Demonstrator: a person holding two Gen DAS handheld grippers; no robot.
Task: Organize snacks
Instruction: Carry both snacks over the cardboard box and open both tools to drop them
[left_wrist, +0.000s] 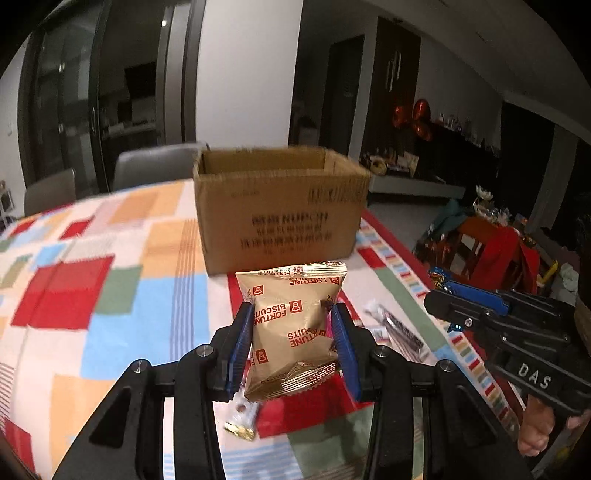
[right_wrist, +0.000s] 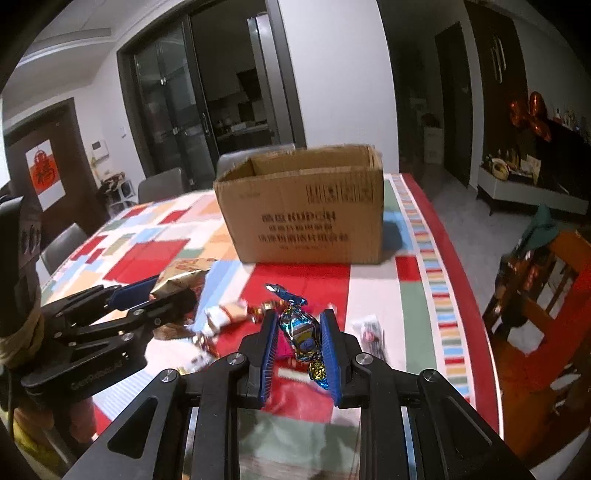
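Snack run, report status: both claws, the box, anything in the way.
Left claw shut on gold biscuit packet. Right claw shut on blue foil candy. Cardboard box open ahead, path clear. Loose wrappers on tablecloth.

Both claws, left claw (left_wrist: 291, 332) and right claw (right_wrist: 298, 332), are matte black linkage frames with silver pivot screws and ribbed blue finger pads (left_wrist: 239, 347); white "DAS" lettering marks the right claw's body.

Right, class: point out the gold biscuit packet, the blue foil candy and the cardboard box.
gold biscuit packet (left_wrist: 291, 332), left wrist view, middle of its printed front.
blue foil candy (right_wrist: 301, 330), right wrist view, its wrapped body.
cardboard box (right_wrist: 303, 218), right wrist view, its printed front wall.
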